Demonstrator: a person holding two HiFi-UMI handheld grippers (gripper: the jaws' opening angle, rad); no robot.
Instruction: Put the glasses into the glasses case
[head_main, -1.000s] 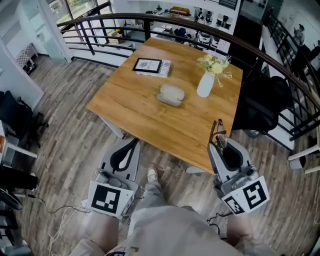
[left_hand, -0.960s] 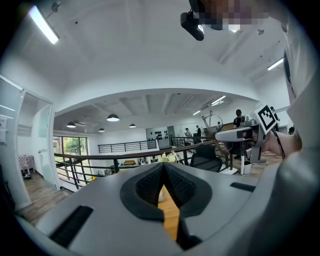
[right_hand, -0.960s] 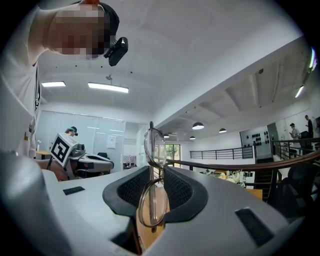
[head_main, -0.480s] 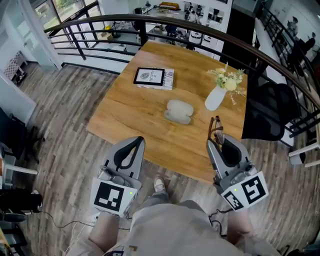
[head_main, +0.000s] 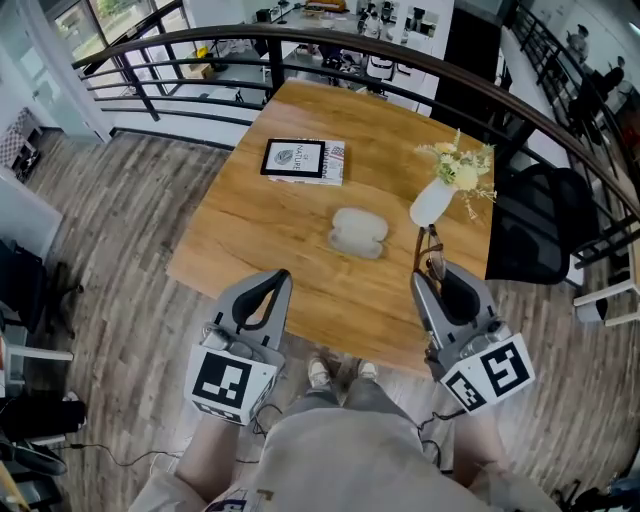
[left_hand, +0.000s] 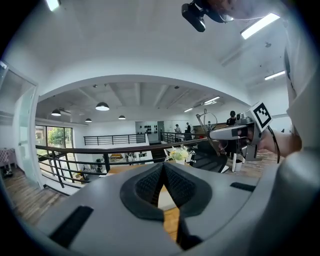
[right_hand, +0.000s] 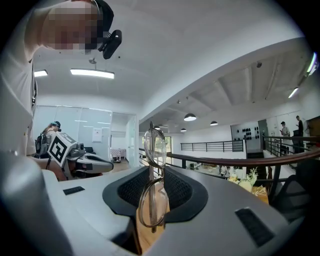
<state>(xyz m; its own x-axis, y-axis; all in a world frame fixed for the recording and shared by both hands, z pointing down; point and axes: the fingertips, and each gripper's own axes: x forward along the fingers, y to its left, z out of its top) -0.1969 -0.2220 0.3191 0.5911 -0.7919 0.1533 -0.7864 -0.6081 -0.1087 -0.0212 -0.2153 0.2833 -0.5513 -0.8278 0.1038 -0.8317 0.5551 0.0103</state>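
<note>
The grey, closed glasses case (head_main: 358, 232) lies in the middle of the wooden table (head_main: 250, 225). My right gripper (head_main: 431, 281) hovers over the table's near right edge, shut on the thin-framed glasses (head_main: 432, 254), which stick up and forward from the jaws. In the right gripper view the glasses (right_hand: 153, 186) stand upright between the pads, one lens above the other. My left gripper (head_main: 279, 277) is at the near edge, left of the case, pads together with nothing between them. The left gripper view shows its tips (left_hand: 162, 169) touching.
A book (head_main: 303, 160) lies at the table's far side. A white vase with flowers (head_main: 433, 203) stands just beyond the right gripper, right of the case. A curved dark railing (head_main: 400, 62) runs behind the table, and a black chair (head_main: 535, 225) stands at its right.
The person has stepped up to the table. Both grippers have moved forward from over the floor to the table's near edge, the right one still gripping the glasses.
</note>
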